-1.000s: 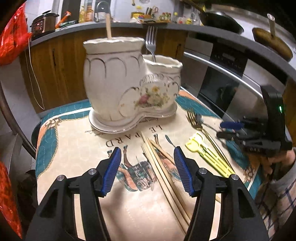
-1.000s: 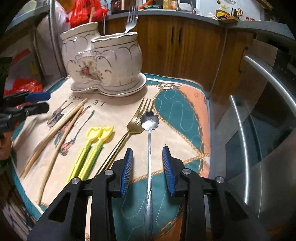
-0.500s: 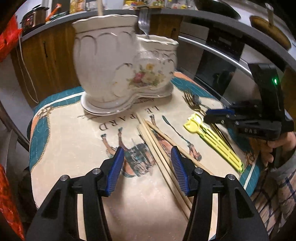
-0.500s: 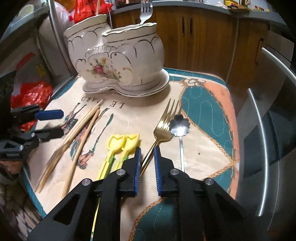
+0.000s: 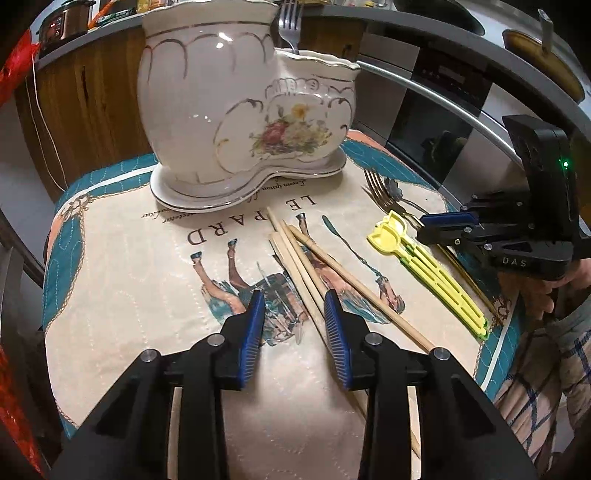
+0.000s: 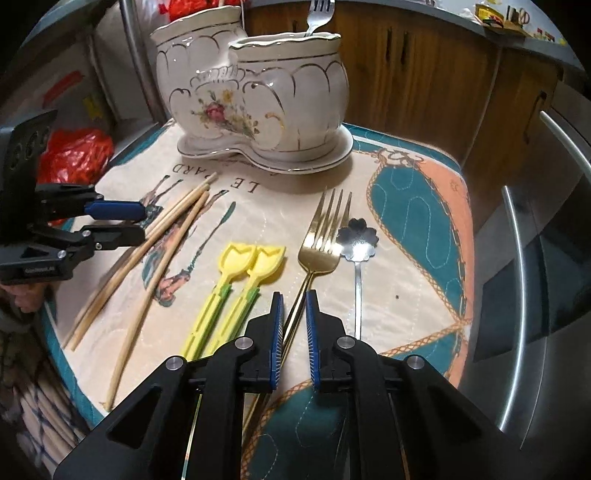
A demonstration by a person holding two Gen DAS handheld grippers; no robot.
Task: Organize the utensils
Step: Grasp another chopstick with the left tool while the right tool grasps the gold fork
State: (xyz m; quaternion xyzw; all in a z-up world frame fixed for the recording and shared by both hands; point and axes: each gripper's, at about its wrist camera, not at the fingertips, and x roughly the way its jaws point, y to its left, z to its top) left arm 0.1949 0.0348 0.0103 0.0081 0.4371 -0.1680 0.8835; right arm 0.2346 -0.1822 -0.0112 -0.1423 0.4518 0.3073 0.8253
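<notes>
A white floral ceramic holder [image 5: 240,110] [image 6: 258,96] with two cups stands at the back of the printed mat [image 5: 147,266] and holds a silver fork [image 6: 317,14]. Wooden chopsticks [image 5: 317,266] [image 6: 162,236], two yellow plastic utensils [image 5: 428,266] [image 6: 236,280], a gold fork [image 6: 321,243] and a flower-bowl spoon [image 6: 357,243] lie on the mat. My left gripper [image 5: 293,314] is open, low over the chopsticks' near part. My right gripper [image 6: 294,325] is narrowly open, its jaws on either side of the gold fork's handle without closing on it.
Wooden cabinets [image 6: 424,74] stand behind the mat. An oven with a steel handle [image 5: 436,99] is to the right. A red bag [image 6: 74,151] lies to the left. A counter with a pan [image 5: 436,14] runs along the back.
Both grippers moved forward and lower toward the mat. The left gripper narrowed over the chopsticks. The right gripper shifted left from the spoon to the gold fork's handle and narrowed.
</notes>
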